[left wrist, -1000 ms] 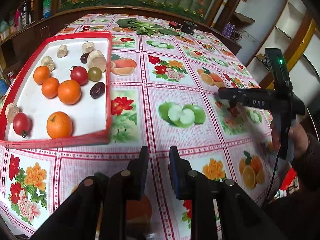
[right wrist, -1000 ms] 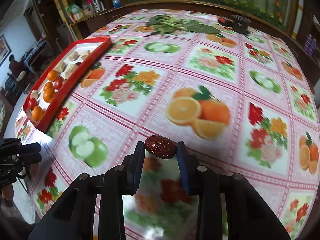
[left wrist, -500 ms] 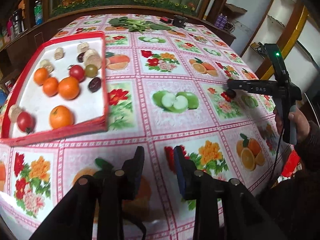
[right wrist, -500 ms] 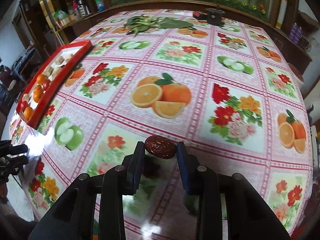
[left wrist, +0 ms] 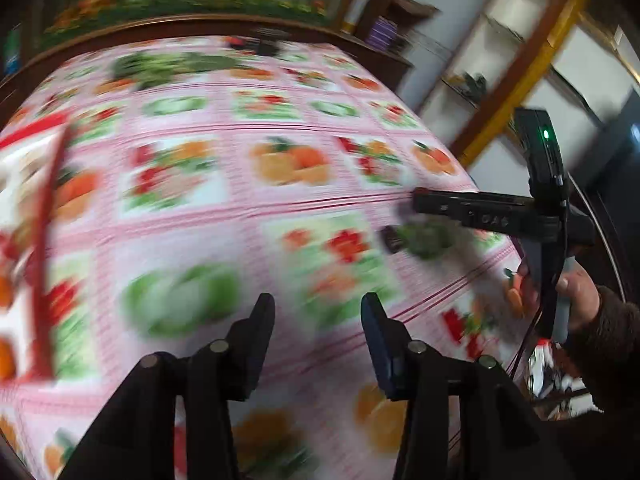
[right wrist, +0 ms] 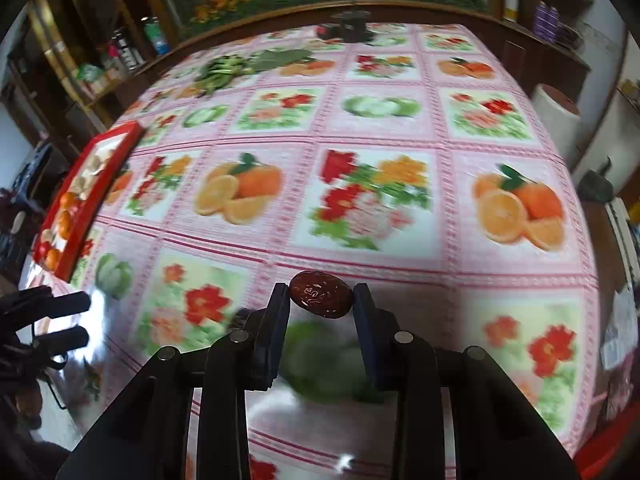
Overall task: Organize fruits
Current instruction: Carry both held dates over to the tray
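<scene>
Pinching a wrinkled dark-red date [right wrist: 320,294] between its black fingers, the right gripper [right wrist: 320,300] hangs over the tabletop's near edge of the floral pink tablecloth [right wrist: 380,128]. The left gripper [left wrist: 318,312], empty, has just been opening, jaws moderately apart. A red-rimmed white tray [right wrist: 86,200] of fruit sits at the left edge.

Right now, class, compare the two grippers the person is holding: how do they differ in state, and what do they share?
The right gripper is shut on a dark red date; the left gripper holds nothing. The right gripper's jaws press against the date, while the left gripper's jaws stand apart and have just been opening. Both are black, two-fingered, and hang above the fruit-patterned tablecloth.
</scene>
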`<action>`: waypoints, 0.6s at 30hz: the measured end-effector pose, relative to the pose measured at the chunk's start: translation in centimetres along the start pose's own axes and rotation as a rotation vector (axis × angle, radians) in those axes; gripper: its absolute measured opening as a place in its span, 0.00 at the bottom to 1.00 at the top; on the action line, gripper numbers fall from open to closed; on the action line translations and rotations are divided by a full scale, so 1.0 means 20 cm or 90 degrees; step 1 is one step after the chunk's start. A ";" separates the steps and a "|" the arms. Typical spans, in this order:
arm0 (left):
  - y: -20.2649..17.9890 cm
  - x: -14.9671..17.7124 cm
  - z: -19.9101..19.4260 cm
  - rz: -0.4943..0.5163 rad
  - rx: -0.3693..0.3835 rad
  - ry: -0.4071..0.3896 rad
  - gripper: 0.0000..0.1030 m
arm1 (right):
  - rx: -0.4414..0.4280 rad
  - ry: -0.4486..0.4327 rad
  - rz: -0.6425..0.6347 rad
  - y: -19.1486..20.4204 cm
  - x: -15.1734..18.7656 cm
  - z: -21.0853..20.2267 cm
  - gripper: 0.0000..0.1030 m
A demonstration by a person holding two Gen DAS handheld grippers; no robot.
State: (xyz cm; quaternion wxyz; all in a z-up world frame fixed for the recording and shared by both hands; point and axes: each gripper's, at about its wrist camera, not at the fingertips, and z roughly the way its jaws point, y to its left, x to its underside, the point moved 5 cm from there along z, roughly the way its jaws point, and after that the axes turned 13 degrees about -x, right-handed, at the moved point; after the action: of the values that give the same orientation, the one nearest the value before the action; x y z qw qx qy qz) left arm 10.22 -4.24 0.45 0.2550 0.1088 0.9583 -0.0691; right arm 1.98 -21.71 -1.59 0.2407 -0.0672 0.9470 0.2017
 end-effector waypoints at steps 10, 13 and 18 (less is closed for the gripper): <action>-0.43 -0.32 0.39 0.129 -0.048 0.027 0.47 | 0.009 -0.025 0.034 -0.14 0.09 -0.12 0.31; -0.47 -0.33 0.42 0.136 -0.057 0.036 0.42 | 0.008 -0.031 0.039 -0.16 0.10 -0.15 0.31; -0.43 -0.35 0.43 0.110 -0.046 0.042 0.22 | 0.006 -0.039 0.036 -0.16 0.10 -0.17 0.31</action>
State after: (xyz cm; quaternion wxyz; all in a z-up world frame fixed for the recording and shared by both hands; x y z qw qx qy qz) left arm 18.16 -15.45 -2.82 0.2323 0.1837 0.9551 -0.0090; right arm -0.58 -26.20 -0.95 0.2643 -0.0329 0.9416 0.2059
